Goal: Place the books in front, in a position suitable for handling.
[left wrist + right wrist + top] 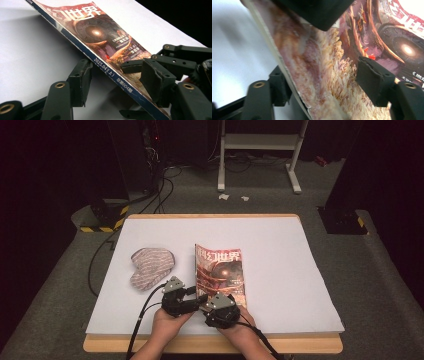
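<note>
A magazine [220, 267] with a reddish cover lies on the white sheet, its near end raised at the spine. In the left gripper view the dark blue spine [110, 72] runs diagonally between my jaws. One finger [81, 80] sits under the spine and the other [155, 80] rests on the cover, so my left gripper [116, 75] holds the tilted magazine. My right gripper [324, 80] straddles the near edge of the magazine [329, 75], jaws wide, one finger [279, 85] below the edge, one [372, 80] over the cover. Both grippers [200, 297] [216, 301] meet at the magazine's near left corner.
A striped grey-pink mitten-like cloth [150, 267] lies left of the magazine. The white sheet [280, 270] covers most of the wooden table [210, 345]. Cables [142, 320] trail off the near edge. A white frame stand [260, 150] and dark equipment stand beyond the table.
</note>
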